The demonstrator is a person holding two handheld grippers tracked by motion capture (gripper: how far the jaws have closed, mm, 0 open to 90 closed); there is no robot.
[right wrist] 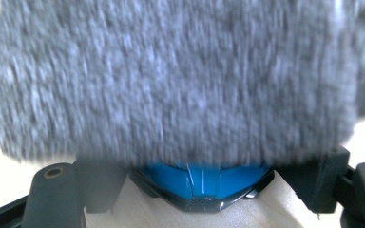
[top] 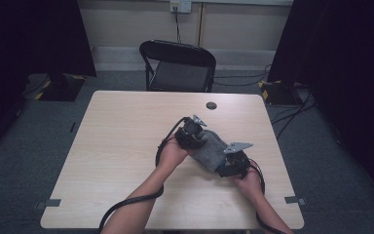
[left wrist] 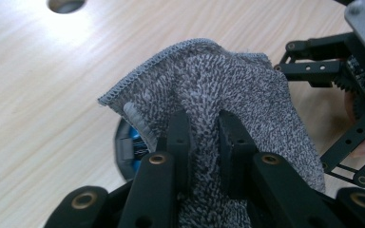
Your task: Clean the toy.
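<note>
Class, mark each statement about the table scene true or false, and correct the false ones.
1. The left gripper pinches a grey cloth. True.
2. The cloth lies flat, spread across the table. False: it is bunched between the two grippers.
3. A black chair stands beyond the table. True.
4. A red object shows under the cloth. False: it is a blue object.
5. The table has a round hole. True.

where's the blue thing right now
The blue and black object sits on the table under the grey towel, between the two grippers right of centre. In the left gripper view it peeks out below the towel's hemmed edge.
</note>
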